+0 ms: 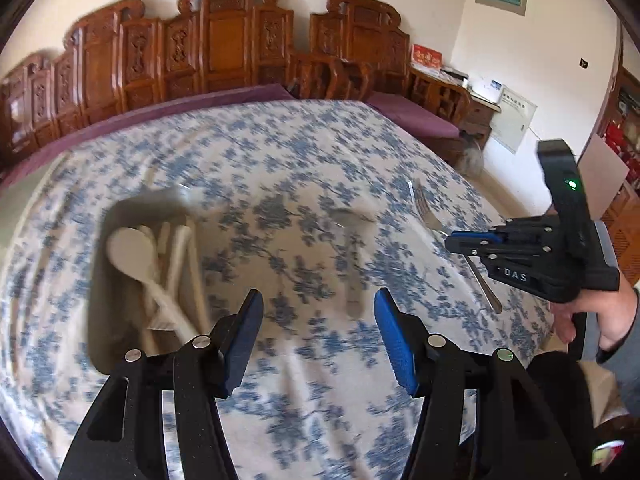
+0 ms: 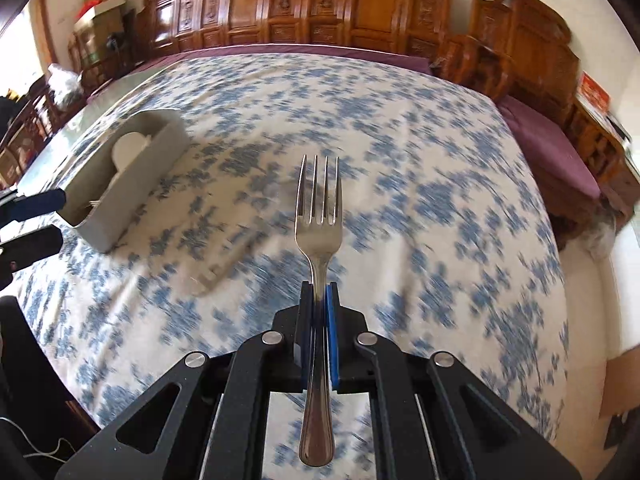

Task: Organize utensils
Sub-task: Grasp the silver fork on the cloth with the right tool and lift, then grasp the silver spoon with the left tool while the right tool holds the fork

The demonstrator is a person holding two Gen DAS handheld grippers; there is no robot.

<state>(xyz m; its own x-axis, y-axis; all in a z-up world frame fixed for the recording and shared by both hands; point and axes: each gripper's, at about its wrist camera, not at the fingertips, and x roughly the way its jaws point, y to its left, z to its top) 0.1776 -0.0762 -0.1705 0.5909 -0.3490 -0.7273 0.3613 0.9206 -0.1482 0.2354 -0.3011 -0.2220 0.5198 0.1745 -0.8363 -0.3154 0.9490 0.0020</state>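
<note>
Right wrist view is showing me the fork clamped at its neck between my right tongs, tines pointing forward and away, handle running back under the camera. The pads are pressing closed on the thin metal, so I am reading that side as gripping the fork, lifted clear of the bench.

What I am worrying about: the grip is sitting on a narrow, smooth stem, and the fork is looking free to pivot or slide if I swing it fast. A slip would be dropping it onto the cloth short of the holder, which is lying well off to the left and ahead of the right tongs. The holder's opening is looking narrow and already crowded with a pale spoon and other pale handles, so the fork could be catching on the rim or jamming against them if I am coming in at a poor angle. It also seems light enough to tip or skid if nudged.

Left wrist view is showing my left tongs standing about half open with nothing between the pads, hovering over the cloth. The holder is lying just ahead and to their left; the right tongs with the fork are off to their right. A dull flat shape on the cloth ahead of them is too blurred for me to name. The two sides could be colliding near the holder.
</note>
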